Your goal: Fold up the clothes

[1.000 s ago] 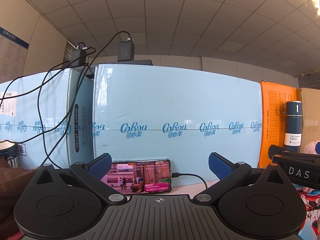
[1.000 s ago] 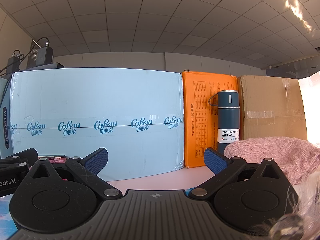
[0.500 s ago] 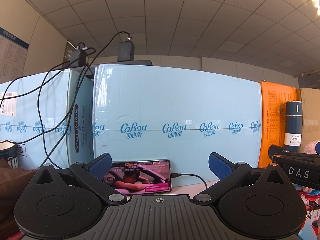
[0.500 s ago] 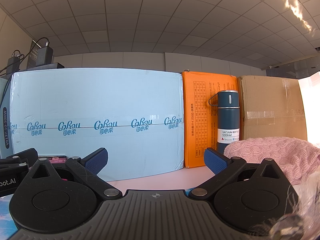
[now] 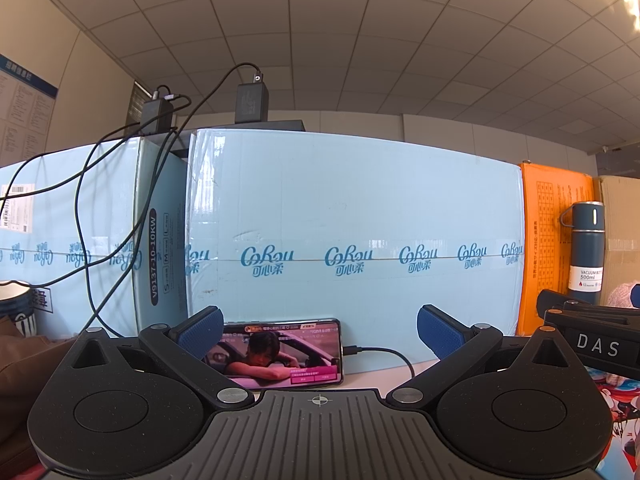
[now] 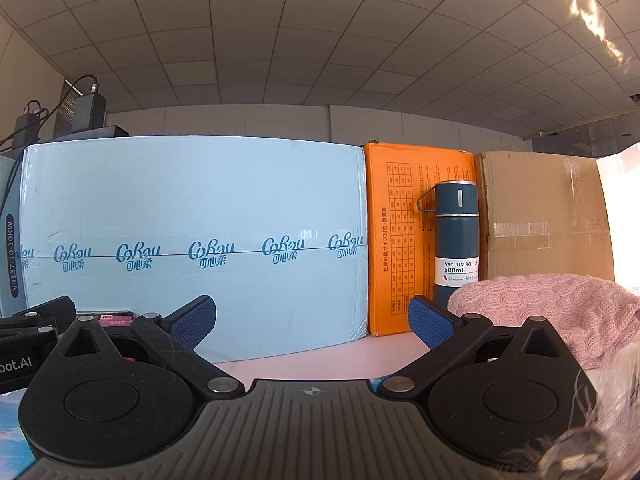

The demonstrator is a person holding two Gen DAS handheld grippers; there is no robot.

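Because both tools point level at the wall of boxes and not down at any cloth, the folding looks not yet begun, and each seems simply parked low over the worktop [image 6: 320, 350]. The left gripper [image 5: 319, 330] faces the pale blue carton [image 5: 352, 220], at whose foot a phone [image 5: 280, 354] leans on its long edge, its screen lit and a charging cable plugged into its right end; it is probably propped there so it can be watched while it charges. The right gripper [image 6: 311, 318] looks at the same carton and, further right, an orange box [image 6: 400, 240] with a dark vacuum bottle [image 6: 456, 240] standing upright in front of it, likely pushed back to leave room for the work.

The garment to be folded, a pink knitted sweater [image 6: 552, 316], lies in a loose heap on the worktop just to the right of the right gripper, beside its right finger; whether it touches that finger I cannot tell.

The jaws of both tools stand spread wide, blue pads [image 5: 200, 332] well apart, with nothing between them and nothing held.
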